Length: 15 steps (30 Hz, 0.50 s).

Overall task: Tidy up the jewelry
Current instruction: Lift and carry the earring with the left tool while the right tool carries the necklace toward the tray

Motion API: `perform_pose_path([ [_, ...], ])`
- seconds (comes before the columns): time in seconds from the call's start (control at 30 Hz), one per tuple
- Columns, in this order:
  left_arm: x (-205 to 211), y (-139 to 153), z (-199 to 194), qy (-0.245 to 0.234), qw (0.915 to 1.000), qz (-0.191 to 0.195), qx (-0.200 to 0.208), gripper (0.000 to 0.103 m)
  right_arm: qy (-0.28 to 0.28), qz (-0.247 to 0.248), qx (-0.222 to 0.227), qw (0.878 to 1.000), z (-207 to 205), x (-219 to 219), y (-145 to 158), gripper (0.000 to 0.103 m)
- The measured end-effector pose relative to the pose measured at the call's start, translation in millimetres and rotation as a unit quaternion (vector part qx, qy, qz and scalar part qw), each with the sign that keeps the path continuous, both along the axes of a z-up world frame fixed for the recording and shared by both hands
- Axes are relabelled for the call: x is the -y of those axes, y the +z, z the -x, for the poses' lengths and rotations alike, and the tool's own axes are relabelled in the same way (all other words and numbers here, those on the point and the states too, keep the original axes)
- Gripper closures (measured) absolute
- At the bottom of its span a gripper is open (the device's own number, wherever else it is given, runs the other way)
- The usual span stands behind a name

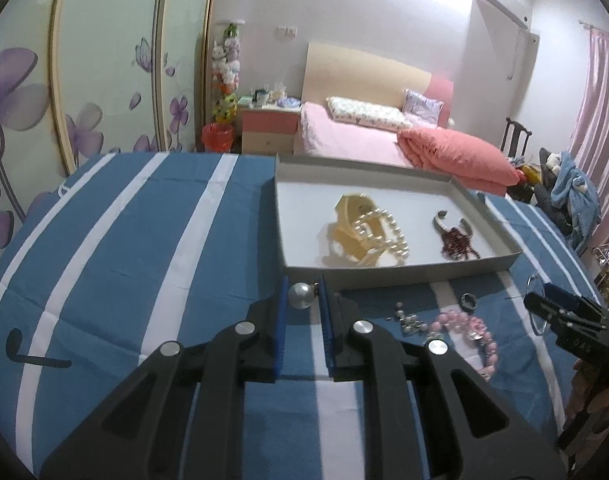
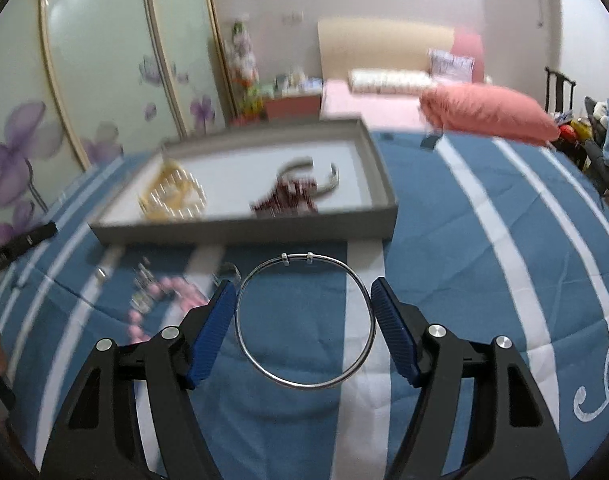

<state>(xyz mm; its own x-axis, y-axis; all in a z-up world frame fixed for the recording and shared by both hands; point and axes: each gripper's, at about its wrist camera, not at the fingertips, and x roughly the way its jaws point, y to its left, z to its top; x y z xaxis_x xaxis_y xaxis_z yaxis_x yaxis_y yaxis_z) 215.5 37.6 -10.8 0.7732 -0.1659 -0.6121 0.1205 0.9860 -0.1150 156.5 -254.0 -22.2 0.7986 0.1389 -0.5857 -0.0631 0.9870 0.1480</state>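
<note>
My left gripper (image 1: 302, 294) is shut on a large pearl earring (image 1: 301, 295), held just before the near wall of a grey shallow box (image 1: 404, 272). The box holds a cream hair claw (image 1: 356, 236), a pearl bracelet (image 1: 380, 234), a silver cuff (image 1: 444, 220) and a dark red bead piece (image 1: 458, 246). My right gripper (image 2: 304, 300) grips a thin silver bangle (image 2: 304, 385) across its width, above the blue striped cloth; the box (image 2: 244, 228) lies beyond it. A pink bead bracelet (image 1: 464, 326), a dark ring (image 1: 469, 301) and small silver beads (image 1: 408, 320) lie on the cloth.
The blue and white striped cloth (image 1: 144, 240) covers the work surface. The right gripper shows at the right edge of the left wrist view (image 1: 560, 312). Behind are a pink bed (image 1: 384, 136), a nightstand (image 1: 268, 128) and flowered wardrobe doors (image 1: 84, 80).
</note>
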Motion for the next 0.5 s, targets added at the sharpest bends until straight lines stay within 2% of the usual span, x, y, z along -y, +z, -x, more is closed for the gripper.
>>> perform_pose_path([
  [0.23, 16, 17, 27, 0.002, 0.9982, -0.009, 0.06, 0.087, -0.004, 0.001, 0.138, 0.99, 29, -13, 39, 0.033],
  [0.5, 28, 29, 50, 0.005, 0.9929, -0.032, 0.115, 0.087, -0.021, 0.01, 0.228, 0.973, 50, -21, 50, 0.033],
])
